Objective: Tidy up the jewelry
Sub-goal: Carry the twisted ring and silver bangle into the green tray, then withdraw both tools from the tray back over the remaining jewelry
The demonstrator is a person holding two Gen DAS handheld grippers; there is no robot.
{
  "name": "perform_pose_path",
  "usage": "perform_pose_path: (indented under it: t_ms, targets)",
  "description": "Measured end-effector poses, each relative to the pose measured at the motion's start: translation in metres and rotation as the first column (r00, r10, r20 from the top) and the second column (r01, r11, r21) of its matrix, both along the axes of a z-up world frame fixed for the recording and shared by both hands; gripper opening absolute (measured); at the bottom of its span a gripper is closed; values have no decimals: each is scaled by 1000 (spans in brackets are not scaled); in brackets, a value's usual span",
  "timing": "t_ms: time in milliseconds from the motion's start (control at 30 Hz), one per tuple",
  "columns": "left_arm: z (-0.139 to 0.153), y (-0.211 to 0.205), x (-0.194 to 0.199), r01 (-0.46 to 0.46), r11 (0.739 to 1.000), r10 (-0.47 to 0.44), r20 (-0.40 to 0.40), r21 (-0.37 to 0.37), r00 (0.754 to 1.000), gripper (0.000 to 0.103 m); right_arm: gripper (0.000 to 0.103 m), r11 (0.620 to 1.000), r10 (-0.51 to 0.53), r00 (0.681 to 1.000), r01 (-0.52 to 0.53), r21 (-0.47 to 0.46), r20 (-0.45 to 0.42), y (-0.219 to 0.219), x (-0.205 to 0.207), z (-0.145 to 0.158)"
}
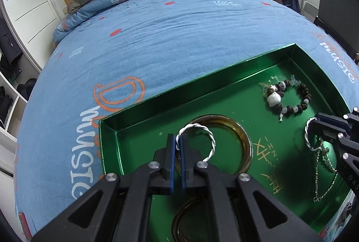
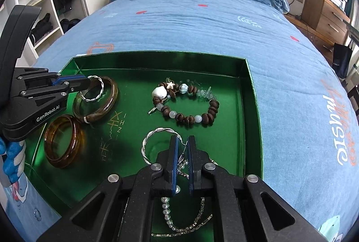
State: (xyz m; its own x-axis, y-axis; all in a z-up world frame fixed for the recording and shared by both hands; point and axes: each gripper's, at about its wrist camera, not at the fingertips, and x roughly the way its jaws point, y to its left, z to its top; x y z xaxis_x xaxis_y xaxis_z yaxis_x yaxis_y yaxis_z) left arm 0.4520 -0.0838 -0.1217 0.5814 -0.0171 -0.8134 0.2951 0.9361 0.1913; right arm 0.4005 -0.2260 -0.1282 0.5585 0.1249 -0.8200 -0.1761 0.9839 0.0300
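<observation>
— Status?
— My left claw (image 1: 178, 147) grips one twisted silver ring (image 1: 203, 137); right claw (image 2: 182, 152) grips another (image 2: 157, 143), both over the green tray (image 2: 161, 55).
— Next?
— Probably lower, then release.

Hidden and cut-off parts in the tray

The right tongs (image 2: 182, 145) cover part of the chain (image 2: 190, 223); the left tongs (image 1: 177, 145) hide much of an amber bangle (image 1: 179, 219), cut at the frame's bottom; gold lettering (image 2: 112, 127) is unreadable.
</observation>
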Motion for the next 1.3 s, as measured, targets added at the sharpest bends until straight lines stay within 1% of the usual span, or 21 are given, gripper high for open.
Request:
perform_pose_path:
  t_ms: [133, 200, 233, 300, 400, 467, 533, 567, 600, 767, 833, 900, 1000, 1133, 1300]
  targets:
    - [1, 3, 2, -11, 1000, 11, -12, -26, 1000, 5, 10, 1000, -8, 1000, 8, 10, -4, -2, -2, 1]
    - [2, 5, 2, -17, 999, 16, -19, -34, 1000, 5, 17, 1000, -16, 1000, 16, 10, -8, -3, -4, 1]
    - [3, 6, 2, -20, 999, 19, -24, -40, 1000, 5, 18, 1000, -21, 1000, 21, 13, -8, -5, -5, 2]
    - [7, 11, 0, -28, 998, 26, -30, -57, 999, 5, 19, 999, -30, 1000, 31, 23, -4, -8, -9, 5]
    - [20, 18, -6, -44, 996, 42, -23, -81, 999, 6, 20, 999, -41, 999, 41, 26, 13, -11, -18, 17]
    - [35, 24, -14, -53, 994, 52, -13, -101, 999, 9, 21, 998, -50, 998, 49, 30, 31, -14, -26, 28]
    - [52, 31, -25, -59, 992, 60, 5, -114, 998, 15, 22, 998, -61, 997, 59, 38, 53, -18, -37, 43]
    - [62, 34, -31, -62, 991, 64, 17, -116, 998, 20, 24, 997, -67, 996, 64, 44, 67, -20, -44, 50]
    - [71, 38, -37, -65, 991, 69, 30, -120, 997, 21, 25, 996, -73, 994, 69, 51, 80, -21, -51, 59]
    - [123, 58, -77, -77, 986, 93, 102, -150, 990, 21, 26, 995, -88, 985, 78, 68, 150, -25, -94, 102]
    - [146, 67, -98, -76, 982, 101, 139, -172, 985, 21, 27, 994, -94, 978, 81, 77, 186, -28, -115, 121]
    - [168, 77, -119, -75, 977, 110, 169, -202, 979, 21, 30, 993, -100, 970, 81, 90, 222, -31, -137, 142]
    - [197, 90, -151, -76, 969, 128, 215, -234, 968, 21, 32, 992, -105, 955, 79, 103, 277, -35, -172, 171]
    - [223, 105, -192, -76, 967, 137, 247, -242, 959, 22, 32, 994, -88, 939, 61, 91, 333, -36, -218, 201]
    - [242, 121, -235, -64, 962, 141, 282, -265, 949, 22, 32, 997, -56, 919, 34, 63, 391, -33, -271, 224]
